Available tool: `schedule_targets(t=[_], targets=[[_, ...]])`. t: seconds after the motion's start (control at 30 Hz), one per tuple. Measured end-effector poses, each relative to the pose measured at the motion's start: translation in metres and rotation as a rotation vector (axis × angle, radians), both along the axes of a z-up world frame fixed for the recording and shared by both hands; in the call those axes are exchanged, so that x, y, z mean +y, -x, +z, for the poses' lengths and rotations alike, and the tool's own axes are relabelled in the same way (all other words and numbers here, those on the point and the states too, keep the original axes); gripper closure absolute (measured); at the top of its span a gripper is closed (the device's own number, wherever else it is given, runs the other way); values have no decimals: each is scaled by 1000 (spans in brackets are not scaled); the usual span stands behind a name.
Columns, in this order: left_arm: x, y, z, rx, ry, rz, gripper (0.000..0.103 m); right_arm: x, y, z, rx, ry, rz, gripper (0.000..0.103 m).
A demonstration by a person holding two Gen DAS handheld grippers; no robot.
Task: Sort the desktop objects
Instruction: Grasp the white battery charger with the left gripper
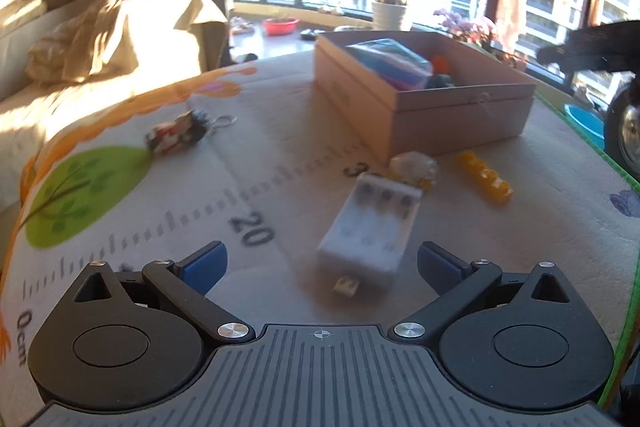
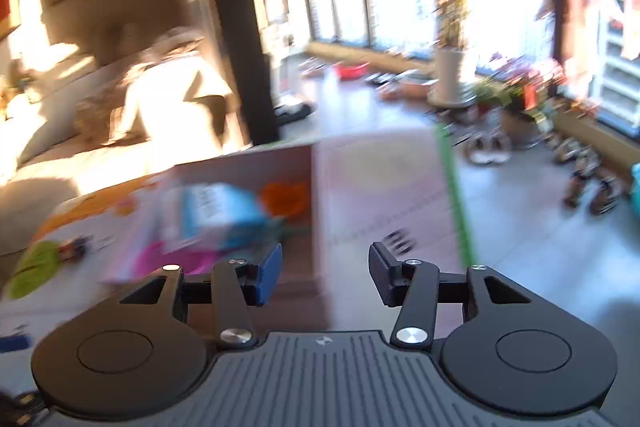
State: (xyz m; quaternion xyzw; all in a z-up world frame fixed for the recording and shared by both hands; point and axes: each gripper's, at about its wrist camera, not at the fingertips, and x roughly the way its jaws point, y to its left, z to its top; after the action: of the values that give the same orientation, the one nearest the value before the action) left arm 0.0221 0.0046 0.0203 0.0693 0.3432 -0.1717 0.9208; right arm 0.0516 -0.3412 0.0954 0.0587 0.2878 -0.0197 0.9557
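In the left wrist view my left gripper point(image 1: 322, 259) stands wide open just above the printed mat. A white battery charger point(image 1: 368, 227) with a USB plug lies between and just ahead of the blue pads, untouched. Behind it are a clear wrapped item point(image 1: 412, 167), a yellow knobbly piece point(image 1: 484, 177) and a small keychain toy point(image 1: 176, 135) to the left. The open cardboard box point(image 1: 420, 99) holds a blue packet point(image 1: 392, 59) and an orange thing. In the blurred right wrist view my right gripper point(image 2: 324, 271) is open and empty, above the right wall of the box point(image 2: 320, 187).
The mat point(image 1: 260, 187) has a ruler print and a green border point(image 2: 452, 187) at the table's right edge. A sofa with blankets point(image 1: 120, 27) stands to the left. Plant pots and clutter line the windows. A dark shape point(image 1: 592, 51) reaches in at the upper right.
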Motion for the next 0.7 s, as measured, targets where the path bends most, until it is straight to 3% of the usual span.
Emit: schedule_targets(t=[0.3, 0.43, 0.7], targets=[[-18, -11, -9, 22, -30, -35, 0, 9, -66, -35, 109, -31, 80, 61], [-12, -12, -13, 31, -22, -25, 0, 36, -66, -37, 107, 18, 110, 59], [-12, -11, -18, 44, -9, -21, 0, 72, -64, -35, 110, -21, 238, 59]])
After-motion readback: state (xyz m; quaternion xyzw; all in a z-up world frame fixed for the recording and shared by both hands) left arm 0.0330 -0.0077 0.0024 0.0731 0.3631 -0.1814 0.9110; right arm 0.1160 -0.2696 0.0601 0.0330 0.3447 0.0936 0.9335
